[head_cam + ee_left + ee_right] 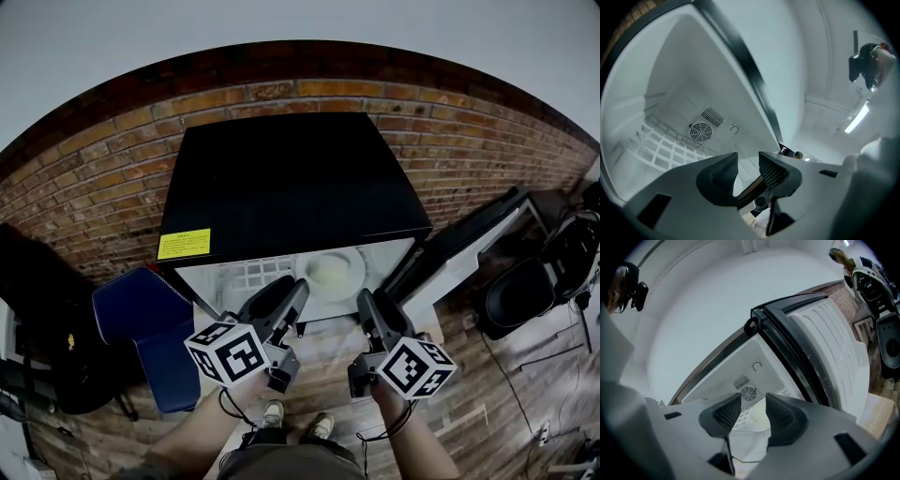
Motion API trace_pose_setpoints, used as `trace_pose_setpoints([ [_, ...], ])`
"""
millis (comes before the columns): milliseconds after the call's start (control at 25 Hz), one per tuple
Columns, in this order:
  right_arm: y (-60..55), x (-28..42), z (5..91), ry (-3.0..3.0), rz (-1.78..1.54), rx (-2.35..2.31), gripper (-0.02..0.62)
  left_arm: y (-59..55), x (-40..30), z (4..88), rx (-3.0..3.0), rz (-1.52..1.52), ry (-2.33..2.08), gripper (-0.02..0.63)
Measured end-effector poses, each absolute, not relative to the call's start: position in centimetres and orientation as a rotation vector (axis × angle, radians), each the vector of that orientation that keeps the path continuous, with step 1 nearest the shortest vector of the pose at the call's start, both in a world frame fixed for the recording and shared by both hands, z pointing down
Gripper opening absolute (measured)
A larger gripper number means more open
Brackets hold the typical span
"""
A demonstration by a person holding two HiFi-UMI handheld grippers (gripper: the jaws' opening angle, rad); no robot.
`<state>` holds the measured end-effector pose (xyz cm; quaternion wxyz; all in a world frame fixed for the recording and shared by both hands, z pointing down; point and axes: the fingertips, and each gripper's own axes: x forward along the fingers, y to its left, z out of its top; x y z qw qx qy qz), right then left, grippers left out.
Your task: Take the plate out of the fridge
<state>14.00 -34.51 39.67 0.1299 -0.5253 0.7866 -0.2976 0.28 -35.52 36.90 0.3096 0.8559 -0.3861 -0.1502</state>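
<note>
A black mini fridge [291, 178] stands open in front of me, its white inside lit. On its wire shelf lies a pale round plate [334, 272], right of the middle. My left gripper [300, 285] hangs just before the opening, left of the plate, and my right gripper [365, 298] is level with the plate's right side. The left gripper view shows that gripper [747, 165] open and empty, aimed at the wire shelf [665, 150]. The right gripper [753, 409] is open too; the plate [758, 415] shows beyond its gap, untouched.
The fridge door [469, 248] swings out to the right. A blue chair [150, 328] stands at the lower left and a black office chair [520, 291] at the right. A brick wall [84, 187] runs behind. A fan grille [700, 131] sits in the fridge's back wall.
</note>
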Motion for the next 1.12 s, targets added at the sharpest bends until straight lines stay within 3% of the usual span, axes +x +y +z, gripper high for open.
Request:
trace_pose_setpoints([
  [1120,-38.3,13.5,47.9,1.992,-1.285,-1.465,0.148,-39.1,2.4,49.9,1.569,-0.473,-0.753,0.137],
])
